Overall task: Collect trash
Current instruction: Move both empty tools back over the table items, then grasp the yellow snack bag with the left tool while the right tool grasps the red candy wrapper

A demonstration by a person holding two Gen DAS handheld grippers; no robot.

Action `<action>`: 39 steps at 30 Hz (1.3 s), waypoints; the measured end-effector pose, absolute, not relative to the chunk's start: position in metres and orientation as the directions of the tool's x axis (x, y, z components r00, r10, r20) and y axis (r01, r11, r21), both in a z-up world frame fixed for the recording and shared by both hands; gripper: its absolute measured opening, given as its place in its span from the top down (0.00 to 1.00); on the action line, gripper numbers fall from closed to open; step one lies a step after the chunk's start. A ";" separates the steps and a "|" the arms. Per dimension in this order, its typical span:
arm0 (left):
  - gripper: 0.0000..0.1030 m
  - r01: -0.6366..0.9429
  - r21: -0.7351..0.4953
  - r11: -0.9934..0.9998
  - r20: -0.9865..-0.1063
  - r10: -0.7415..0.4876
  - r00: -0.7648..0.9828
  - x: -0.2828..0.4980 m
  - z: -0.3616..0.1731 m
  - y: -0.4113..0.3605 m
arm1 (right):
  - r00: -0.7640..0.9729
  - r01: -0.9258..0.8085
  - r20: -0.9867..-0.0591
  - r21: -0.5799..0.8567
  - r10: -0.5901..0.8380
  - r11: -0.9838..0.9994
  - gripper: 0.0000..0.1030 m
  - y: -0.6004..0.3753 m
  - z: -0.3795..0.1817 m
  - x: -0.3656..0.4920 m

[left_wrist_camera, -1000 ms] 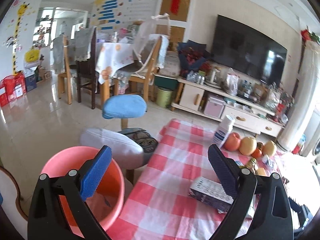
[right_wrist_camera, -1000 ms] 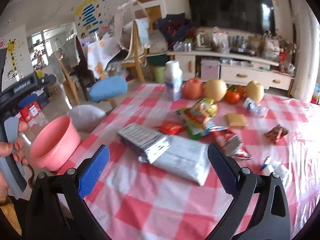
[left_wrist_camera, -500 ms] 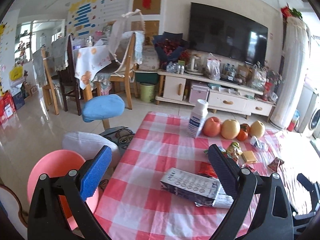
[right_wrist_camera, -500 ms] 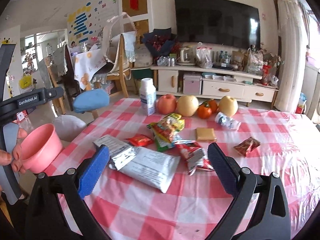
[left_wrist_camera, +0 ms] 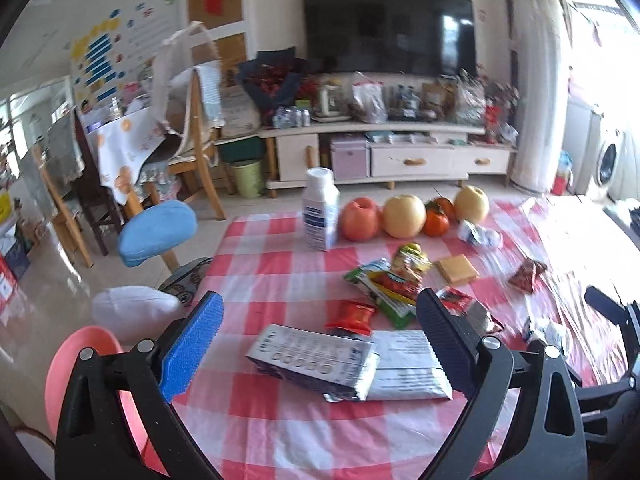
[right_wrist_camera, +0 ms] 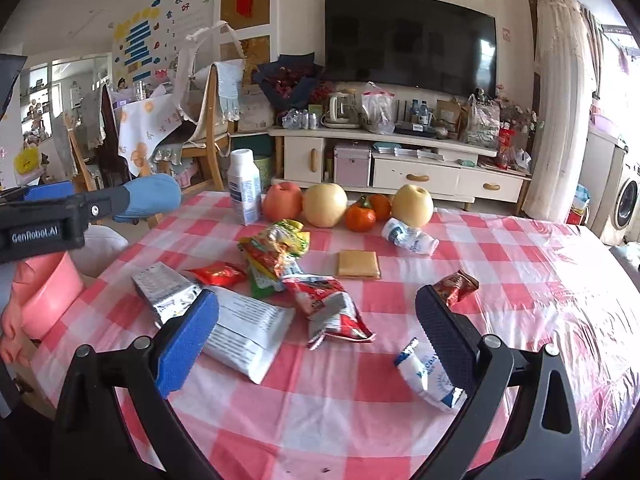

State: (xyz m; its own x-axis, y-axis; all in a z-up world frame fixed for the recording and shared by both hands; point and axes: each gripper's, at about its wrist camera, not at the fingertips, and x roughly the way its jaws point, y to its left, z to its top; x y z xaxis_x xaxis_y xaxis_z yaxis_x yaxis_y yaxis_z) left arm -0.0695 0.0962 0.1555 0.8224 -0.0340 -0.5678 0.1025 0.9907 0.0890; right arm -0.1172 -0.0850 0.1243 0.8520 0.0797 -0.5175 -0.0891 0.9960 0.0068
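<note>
- We see a living room: television (right_wrist_camera: 410,40) above a white cabinet (right_wrist_camera: 400,160), and a table under a red-and-white checked cloth (right_wrist_camera: 500,264).
- Readable writing: "GenRobot.AI" on the left gripper (left_wrist_camera: 318,344) body.
- Trash lies mid-table: white pouch (right_wrist_camera: 244,332), silver carton (left_wrist_camera: 316,358), red wrappers (right_wrist_camera: 332,308).
- Fruit (right_wrist_camera: 324,204) and a bottle (right_wrist_camera: 244,188) stand behind; a pink bucket (left_wrist_camera: 80,364) sits beside the table.
- Both left and right gripper (right_wrist_camera: 316,336) are spread wide, empty.

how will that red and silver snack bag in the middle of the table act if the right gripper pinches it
The red snack bag looks crumpled, torn open and flat, so probably light and floppy. Its glossy foil may slip between the pads, and it will likely sag rather than hold shape.
</note>
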 end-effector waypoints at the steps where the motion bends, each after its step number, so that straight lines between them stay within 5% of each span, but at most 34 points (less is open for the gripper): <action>1: 0.07 0.111 0.092 0.990 -0.571 -0.039 0.820 -0.069 0.155 0.091 | 0.852 -0.086 -0.517 0.006 0.076 0.996 0.04 -0.088 0.123 -0.117; 19: 0.07 0.230 0.023 0.973 -0.682 -0.153 0.715 -0.037 0.129 0.030 | 0.817 0.176 -0.554 -0.020 -0.158 0.984 0.04 -0.171 0.108 -0.101; 35: 0.07 0.320 0.099 0.942 -0.768 -0.132 0.627 0.047 0.083 0.000 | 0.757 0.183 -0.649 0.322 0.076 0.929 0.05 -0.272 0.076 -0.042; 39: 0.07 0.323 0.114 0.939 -0.779 -0.118 0.616 0.064 0.076 -0.002 | 0.719 0.140 -0.678 0.354 0.151 0.925 0.21 -0.268 0.064 -0.021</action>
State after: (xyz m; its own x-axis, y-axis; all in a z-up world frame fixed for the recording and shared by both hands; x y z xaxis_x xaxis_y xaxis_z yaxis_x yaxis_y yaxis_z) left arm 0.0636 -0.0024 0.0759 0.6160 -0.1177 -0.7789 0.3233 0.9395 0.1137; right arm -0.0211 -0.2685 0.0640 0.7191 0.1507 -0.6784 0.1398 0.9249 0.3536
